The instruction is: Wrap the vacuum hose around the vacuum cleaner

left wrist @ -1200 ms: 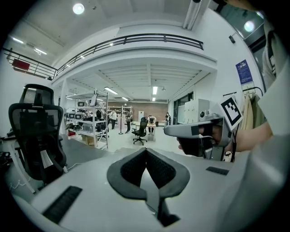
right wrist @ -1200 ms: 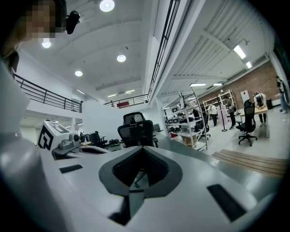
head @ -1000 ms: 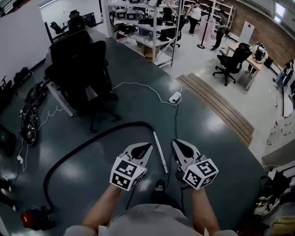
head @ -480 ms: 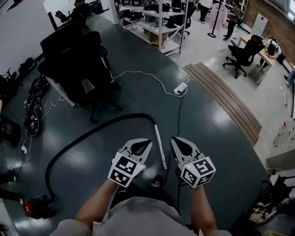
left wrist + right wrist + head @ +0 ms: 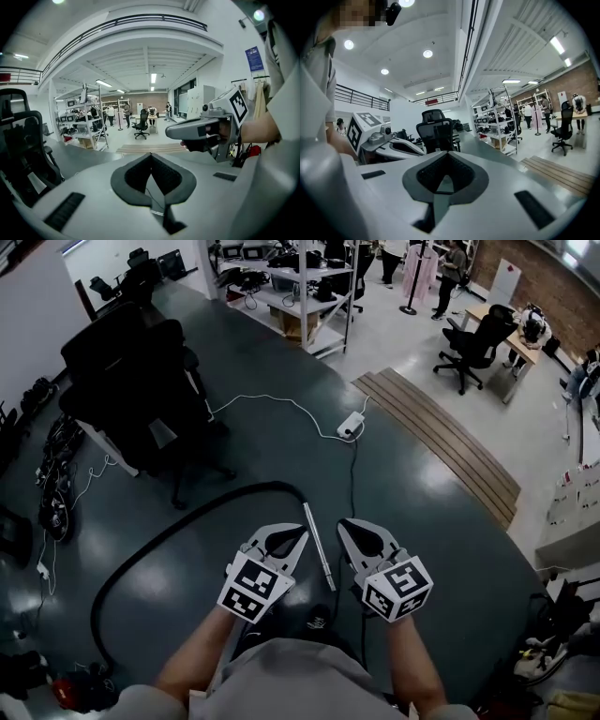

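- The vacuum hose [image 5: 165,535] is lying on the dark floor [image 5: 422,549] in one long arc. It is running from the lower left edge up and across to a point just ahead of the grippers, where it is being continued by a straight metal wand [image 5: 319,547].
- The hose is being judged light, soft and springy: easily bent into loops, but likely to spring open again if left slack.
- The wand is being judged stiff and smooth, so a pinch there is likelier to be slipping. A hold is better being taken on the black hose just behind the wand joint, with the other gripper further along the arc.
- A dim reddish body [image 5: 75,692] at the hose's far end is being taken for the vacuum cleaner — too dark to be sure.
- The left gripper [image 5: 298,536] is being held just left of the wand, its jaws pressed together with nothing between them.
- The right gripper [image 5: 345,527] is being held just right of the wand — likewise closed and empty.
- Farther out, an office chair [image 5: 131,381] is standing well apart from the hose, and a white cable is running to a power strip [image 5: 351,425].
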`<state>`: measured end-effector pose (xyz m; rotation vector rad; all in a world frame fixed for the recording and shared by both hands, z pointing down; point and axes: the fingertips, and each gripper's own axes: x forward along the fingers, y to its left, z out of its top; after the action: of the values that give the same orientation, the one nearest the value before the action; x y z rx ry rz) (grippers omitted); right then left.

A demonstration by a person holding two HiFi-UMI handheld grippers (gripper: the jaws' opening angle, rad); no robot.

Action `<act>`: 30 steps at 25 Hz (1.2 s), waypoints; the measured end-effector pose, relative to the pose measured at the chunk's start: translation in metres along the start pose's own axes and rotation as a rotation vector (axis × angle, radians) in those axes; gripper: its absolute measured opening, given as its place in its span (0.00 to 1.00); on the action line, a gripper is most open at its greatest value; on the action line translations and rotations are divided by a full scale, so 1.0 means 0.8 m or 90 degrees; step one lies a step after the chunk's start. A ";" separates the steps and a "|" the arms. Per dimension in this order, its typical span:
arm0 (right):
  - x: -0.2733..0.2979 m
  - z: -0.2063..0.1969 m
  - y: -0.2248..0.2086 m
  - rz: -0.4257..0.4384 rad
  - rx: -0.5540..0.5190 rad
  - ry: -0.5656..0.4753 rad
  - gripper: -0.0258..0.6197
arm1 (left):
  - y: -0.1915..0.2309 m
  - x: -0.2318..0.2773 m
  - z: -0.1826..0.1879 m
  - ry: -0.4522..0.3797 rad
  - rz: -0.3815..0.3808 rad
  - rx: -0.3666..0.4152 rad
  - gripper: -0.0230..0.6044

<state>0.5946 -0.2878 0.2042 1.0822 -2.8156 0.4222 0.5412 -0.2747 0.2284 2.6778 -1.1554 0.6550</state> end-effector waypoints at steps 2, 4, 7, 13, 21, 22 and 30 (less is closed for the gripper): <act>0.006 0.005 0.003 -0.015 -0.007 0.001 0.05 | 0.005 0.000 0.003 -0.005 -0.013 0.008 0.05; 0.012 0.010 0.007 -0.031 -0.009 0.003 0.05 | 0.011 -0.003 0.006 -0.013 -0.029 0.006 0.05; 0.024 0.016 0.014 -0.048 -0.013 0.004 0.05 | 0.023 -0.010 0.012 -0.025 -0.045 0.005 0.05; 0.043 -0.001 0.054 -0.015 -0.116 0.078 0.05 | 0.046 -0.024 0.012 -0.037 -0.073 0.003 0.05; 0.053 -0.011 0.038 -0.038 -0.079 0.084 0.05 | 0.064 -0.005 -0.005 -0.026 -0.096 0.001 0.05; 0.056 -0.011 0.037 -0.036 -0.087 0.089 0.05 | 0.066 -0.001 -0.008 -0.023 -0.097 -0.001 0.05; 0.091 -0.034 0.005 -0.015 -0.097 0.126 0.05 | 0.087 0.044 -0.048 0.020 -0.114 -0.035 0.05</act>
<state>0.5378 -0.3237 0.2426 0.9840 -2.6107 0.2902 0.4992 -0.3342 0.2760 2.6743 -0.8988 0.6235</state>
